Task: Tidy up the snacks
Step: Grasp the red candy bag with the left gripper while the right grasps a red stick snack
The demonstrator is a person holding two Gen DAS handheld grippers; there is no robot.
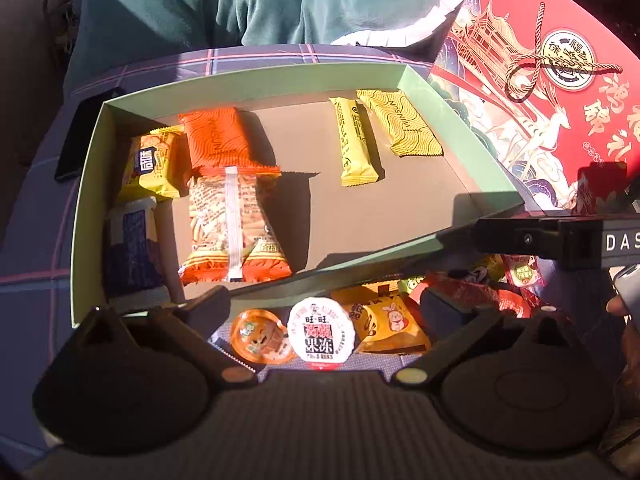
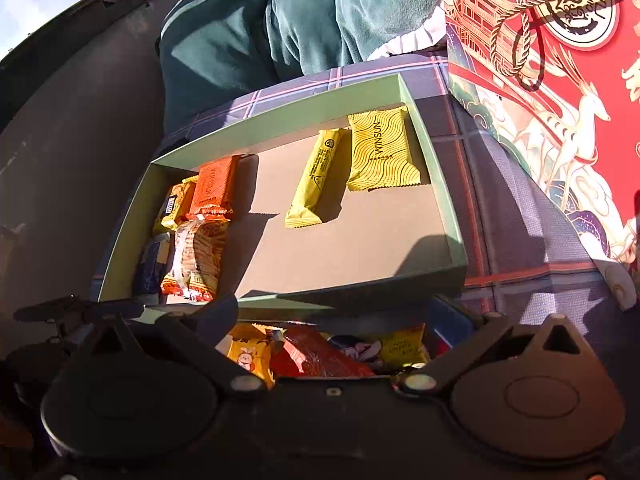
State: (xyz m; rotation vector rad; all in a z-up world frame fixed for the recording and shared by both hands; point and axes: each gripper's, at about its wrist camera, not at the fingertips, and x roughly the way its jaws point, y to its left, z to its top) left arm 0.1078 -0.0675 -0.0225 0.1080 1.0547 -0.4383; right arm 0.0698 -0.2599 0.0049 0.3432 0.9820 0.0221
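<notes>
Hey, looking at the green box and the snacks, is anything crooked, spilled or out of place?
Nothing is spilled or torn. Inside the green box, the narrow yellow bar lies slightly slanted beside the wavy yellow packet. The loose snack pile, with jelly cups and wrapped packets, lies jumbled outside the box's near wall, not yet sorted.

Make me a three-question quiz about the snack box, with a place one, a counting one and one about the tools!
1. Where is the white jelly cup?
A. inside the green box
B. outside it, at its near wall
C. on the red lid

2. How many yellow packets lie at the box's right end?
A. two
B. four
C. none

3. How is the left tool?
A. open, holding nothing
B. shut on a packet
C. shut on the box

Answers: 1 B, it sits before the wall; 2 A, a narrow bar and a wide packet; 3 A, fingers spread apart.
</notes>
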